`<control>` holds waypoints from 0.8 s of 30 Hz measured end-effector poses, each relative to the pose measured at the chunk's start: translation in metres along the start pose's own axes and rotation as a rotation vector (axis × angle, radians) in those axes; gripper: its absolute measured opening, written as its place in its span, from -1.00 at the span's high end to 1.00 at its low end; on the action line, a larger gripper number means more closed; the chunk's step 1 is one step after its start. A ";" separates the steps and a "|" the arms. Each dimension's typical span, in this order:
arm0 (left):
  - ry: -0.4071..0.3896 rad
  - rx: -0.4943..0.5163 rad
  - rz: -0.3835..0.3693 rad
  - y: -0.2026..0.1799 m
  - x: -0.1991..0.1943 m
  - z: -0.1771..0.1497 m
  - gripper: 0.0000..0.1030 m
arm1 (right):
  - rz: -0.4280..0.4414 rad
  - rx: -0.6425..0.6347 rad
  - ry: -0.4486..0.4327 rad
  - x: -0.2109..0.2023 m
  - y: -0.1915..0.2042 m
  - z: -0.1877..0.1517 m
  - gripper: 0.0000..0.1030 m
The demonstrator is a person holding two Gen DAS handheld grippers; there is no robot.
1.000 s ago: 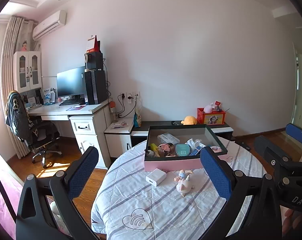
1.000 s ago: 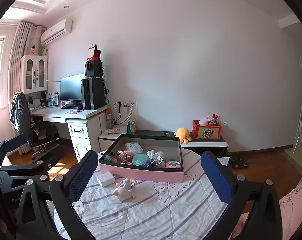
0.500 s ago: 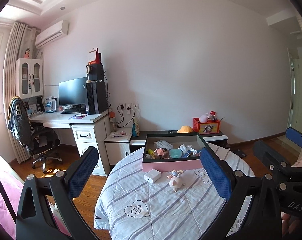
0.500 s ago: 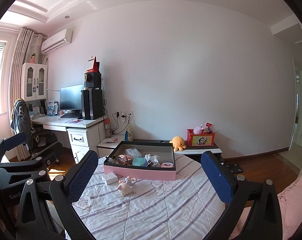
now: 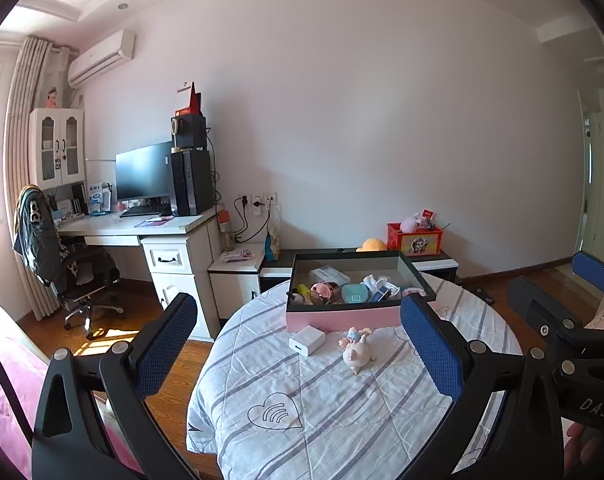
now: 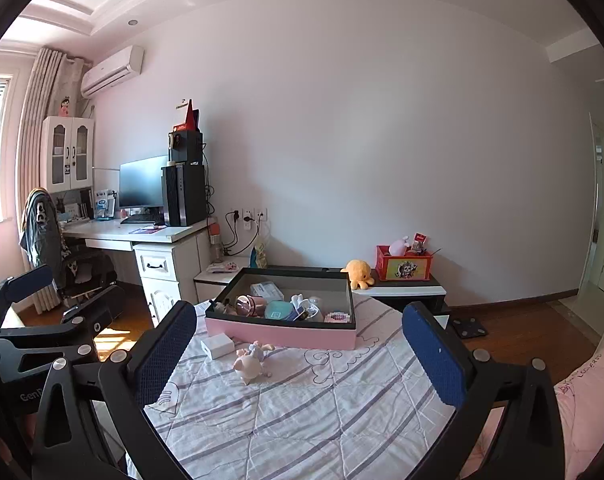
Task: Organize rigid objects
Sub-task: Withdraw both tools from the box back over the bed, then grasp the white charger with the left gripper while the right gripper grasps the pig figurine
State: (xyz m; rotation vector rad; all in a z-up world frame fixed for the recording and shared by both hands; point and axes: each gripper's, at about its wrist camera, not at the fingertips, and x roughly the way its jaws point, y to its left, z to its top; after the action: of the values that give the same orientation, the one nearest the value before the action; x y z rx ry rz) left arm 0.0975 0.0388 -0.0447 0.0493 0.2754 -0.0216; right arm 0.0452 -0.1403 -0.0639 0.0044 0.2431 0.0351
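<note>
A pink box with a dark rim (image 5: pixel 342 316) (image 6: pixel 278 334) stands on a round table under a striped cloth (image 5: pixel 342 400) (image 6: pixel 302 408); several small items lie inside. In front of it lie a white adapter block (image 5: pixel 307 340) (image 6: pixel 218 346) and a pink pig figure (image 5: pixel 358 350) (image 6: pixel 252 362). My left gripper (image 5: pixel 298 340) is open and empty, held well back from the table. My right gripper (image 6: pixel 300 348) is open and empty too, also held back. The right gripper shows at the right edge of the left wrist view (image 5: pixel 574 320).
A white desk (image 5: pixel 142 228) with monitor and computer tower stands at the left, an office chair (image 5: pixel 74 276) beside it. A low dark shelf (image 6: pixel 398 284) behind the table holds an orange plush and a red box. Wood floor surrounds the table.
Both grippers pulled back and up half a second ago, then came slightly forward again. The objects on the table have not moved. Both stay open.
</note>
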 end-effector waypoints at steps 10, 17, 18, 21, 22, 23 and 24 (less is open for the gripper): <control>0.211 -0.007 -0.025 0.008 0.091 -0.041 -0.99 | 0.017 -0.002 0.179 0.078 0.000 -0.034 -1.00; 0.358 -0.037 0.008 0.027 0.159 -0.076 -0.99 | 0.088 0.029 0.360 0.154 0.008 -0.069 -1.00; 0.377 -0.042 0.017 0.032 0.168 -0.079 -0.99 | 0.099 0.035 0.387 0.165 0.011 -0.074 -1.00; 0.410 -0.053 0.042 0.044 0.189 -0.089 -0.99 | 0.126 0.040 0.449 0.196 0.021 -0.084 -1.00; 0.422 -0.053 0.048 0.047 0.197 -0.091 -0.99 | 0.129 0.038 0.468 0.206 0.025 -0.088 -1.00; 0.431 -0.052 0.054 0.050 0.204 -0.094 -0.99 | 0.137 0.041 0.487 0.216 0.029 -0.090 -1.00; 0.439 -0.051 0.059 0.053 0.210 -0.096 -0.99 | 0.143 0.045 0.508 0.226 0.032 -0.093 -1.00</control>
State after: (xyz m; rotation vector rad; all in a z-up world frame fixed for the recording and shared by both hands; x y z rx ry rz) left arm 0.2751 0.0935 -0.1919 0.0109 0.7129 0.0558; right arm 0.2407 -0.1006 -0.2085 0.0584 0.7518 0.1744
